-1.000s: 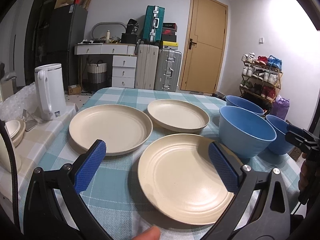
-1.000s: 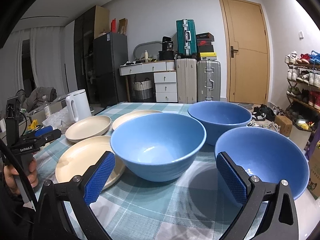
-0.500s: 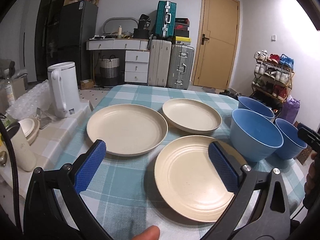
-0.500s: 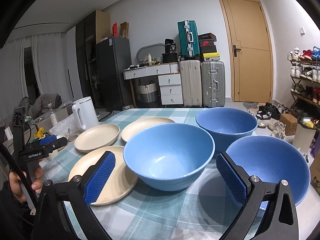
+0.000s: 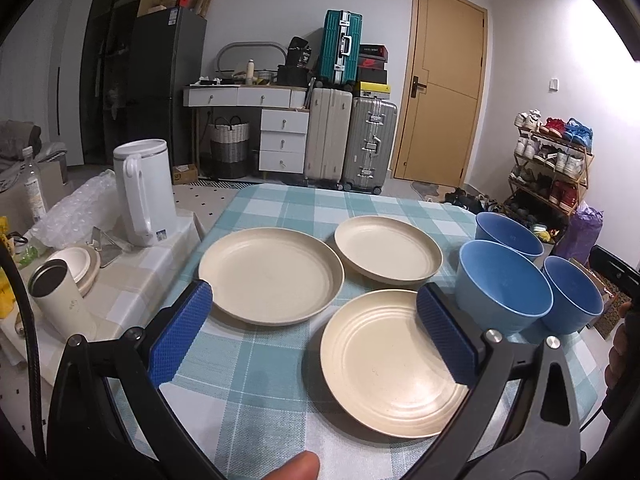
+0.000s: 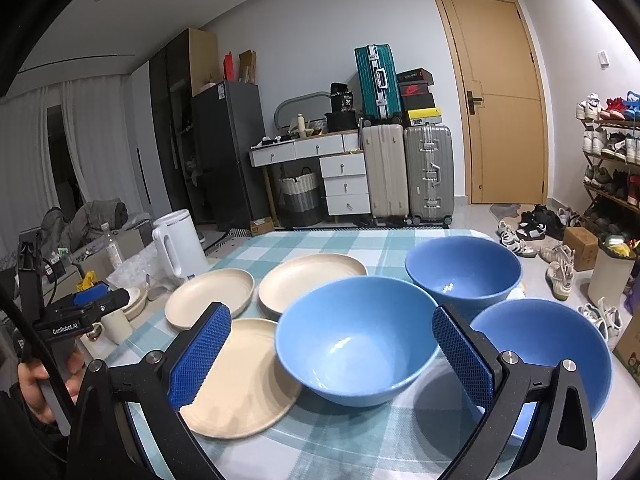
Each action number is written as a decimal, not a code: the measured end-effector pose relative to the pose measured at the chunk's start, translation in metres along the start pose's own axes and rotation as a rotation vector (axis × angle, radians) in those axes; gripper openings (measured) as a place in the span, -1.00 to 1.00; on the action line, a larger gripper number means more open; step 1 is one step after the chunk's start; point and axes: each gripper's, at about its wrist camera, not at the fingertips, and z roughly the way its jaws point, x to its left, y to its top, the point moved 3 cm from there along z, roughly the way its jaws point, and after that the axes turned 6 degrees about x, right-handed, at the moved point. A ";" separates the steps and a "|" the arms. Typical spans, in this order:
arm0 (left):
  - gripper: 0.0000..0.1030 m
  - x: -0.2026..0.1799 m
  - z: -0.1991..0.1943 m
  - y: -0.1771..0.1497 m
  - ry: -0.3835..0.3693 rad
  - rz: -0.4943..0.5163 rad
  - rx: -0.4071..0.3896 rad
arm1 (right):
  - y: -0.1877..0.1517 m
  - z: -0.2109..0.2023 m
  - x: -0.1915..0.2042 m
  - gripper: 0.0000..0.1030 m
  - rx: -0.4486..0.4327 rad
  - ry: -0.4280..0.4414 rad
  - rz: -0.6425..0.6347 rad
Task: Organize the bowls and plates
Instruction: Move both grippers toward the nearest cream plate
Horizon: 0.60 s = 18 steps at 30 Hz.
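Three cream plates lie on the checked tablecloth: a near ridged plate (image 5: 394, 364) (image 6: 240, 376), a left plate (image 5: 271, 274) (image 6: 210, 298) and a far plate (image 5: 388, 249) (image 6: 312, 280). Three blue bowls stand to their right: a middle bowl (image 5: 504, 286) (image 6: 356, 338), a far bowl (image 5: 508, 230) (image 6: 462, 270) and a right bowl (image 5: 572, 294) (image 6: 548, 348). My left gripper (image 5: 312, 338) is open and empty, above the near edge by the ridged plate. My right gripper (image 6: 330, 360) is open and empty, its jaws either side of the middle bowl, back from it.
A white kettle (image 5: 142, 192) (image 6: 178, 246), a tumbler (image 5: 60, 300) and bubble wrap (image 5: 76, 208) sit on a side surface left of the table (image 5: 248, 364). Suitcases (image 5: 352, 144), drawers and a door stand behind. A shoe rack (image 5: 552, 164) is at the right.
Both grippers have pulled back and risen from the table, so plates and bowls look smaller and farther. Nothing on the table has moved. Both jaws stay open.
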 end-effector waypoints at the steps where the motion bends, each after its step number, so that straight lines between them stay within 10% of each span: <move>1: 0.98 0.001 -0.002 0.001 0.001 -0.001 -0.002 | 0.003 0.000 0.002 0.99 0.000 0.002 0.000; 18: 0.98 0.003 -0.030 0.017 0.019 -0.007 -0.002 | 0.034 0.000 0.044 0.99 0.003 0.055 -0.039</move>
